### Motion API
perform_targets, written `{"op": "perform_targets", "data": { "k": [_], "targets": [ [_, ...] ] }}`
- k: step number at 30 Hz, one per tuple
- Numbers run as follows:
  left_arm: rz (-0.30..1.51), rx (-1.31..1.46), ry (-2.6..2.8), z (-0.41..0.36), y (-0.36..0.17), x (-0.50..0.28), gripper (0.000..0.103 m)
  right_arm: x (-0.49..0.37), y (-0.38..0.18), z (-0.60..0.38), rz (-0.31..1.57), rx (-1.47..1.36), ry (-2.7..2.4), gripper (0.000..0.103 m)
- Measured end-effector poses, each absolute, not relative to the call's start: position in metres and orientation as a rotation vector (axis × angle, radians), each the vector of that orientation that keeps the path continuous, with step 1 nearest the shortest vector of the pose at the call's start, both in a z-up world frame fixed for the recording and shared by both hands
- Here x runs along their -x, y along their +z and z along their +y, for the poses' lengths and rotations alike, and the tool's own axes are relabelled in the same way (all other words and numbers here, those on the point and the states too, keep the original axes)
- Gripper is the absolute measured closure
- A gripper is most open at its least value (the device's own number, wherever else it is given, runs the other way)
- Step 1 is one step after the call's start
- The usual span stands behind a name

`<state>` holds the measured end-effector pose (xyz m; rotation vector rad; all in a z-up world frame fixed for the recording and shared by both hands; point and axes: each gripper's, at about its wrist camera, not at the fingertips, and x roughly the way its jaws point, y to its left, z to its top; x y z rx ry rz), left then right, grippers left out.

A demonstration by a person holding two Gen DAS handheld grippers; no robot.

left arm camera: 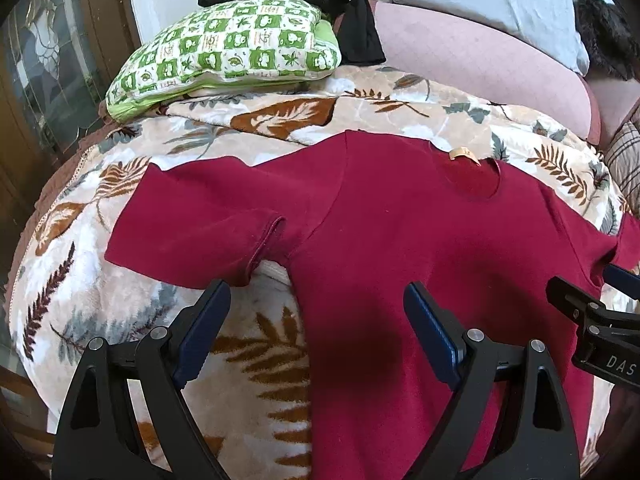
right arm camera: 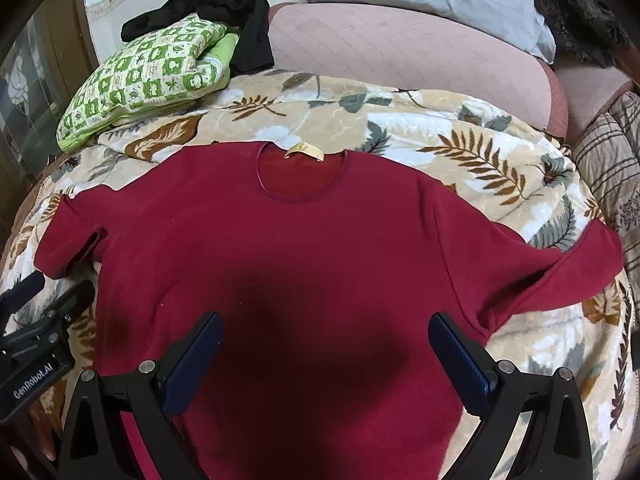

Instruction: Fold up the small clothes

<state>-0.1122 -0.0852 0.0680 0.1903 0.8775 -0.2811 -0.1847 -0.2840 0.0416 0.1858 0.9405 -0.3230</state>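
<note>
While the dark red short-sleeved knit shirt [right arm camera: 304, 248] lay flat and unfolded, your left gripper [left arm camera: 316, 308] and right gripper [right arm camera: 324, 340] hovered with jaws spread, holding nothing; every fold remained.

Even, soft daylight, both views sharp. Dark blob shadow on the red shirt [right arm camera: 320, 248] between the fingers [right arm camera: 192, 360]. Strong fisheye bending, black vignette corners.

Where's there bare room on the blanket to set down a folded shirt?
Bare leaf-print blanket lies between the red shirt's collar and the pink cushion, and right of its sleeve. The far left is crowded by the green checked pillow and black garment.
</note>
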Motion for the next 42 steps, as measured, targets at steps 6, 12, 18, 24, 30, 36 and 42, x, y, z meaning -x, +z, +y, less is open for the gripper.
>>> {"op": "perform_targets", "data": {
  "k": [6, 12, 18, 24, 30, 36, 42],
  "targets": [
    [0.897, -0.178, -0.266, -0.082, 0.062, 0.102, 0.014, 0.171, 0.037, -0.280, 0.949, -0.202, -0.312, 0.001],
    [0.899, -0.185, -0.236, -0.073, 0.060, 0.089, 0.014, 0.157, 0.033, -0.270, 0.954, -0.183, -0.293, 0.001],
    [0.899, -0.150, -0.169, -0.037, 0.061, 0.071, 0.014, 0.143, 0.031, -0.258, 0.945, -0.184, -0.241, 0.001],
    [0.920, -0.116, -0.129, -0.012, 0.057, 0.058, 0.014, 0.130, 0.026, -0.244, 0.956, -0.175, -0.210, 0.005],
    [0.920, -0.078, -0.120, 0.001, 0.059, 0.057, 0.014, 0.122, 0.025, -0.231, 0.955, -0.208, -0.149, 0.007],
    [0.905, -0.084, -0.096, 0.014, 0.064, 0.057, 0.014, 0.106, 0.024, -0.207, 0.972, -0.194, -0.072, 0.023],
    [0.913, -0.083, -0.070, 0.023, 0.060, 0.051, 0.014, 0.089, 0.024, -0.183, 0.970, -0.206, 0.004, 0.029]
  ]
}}
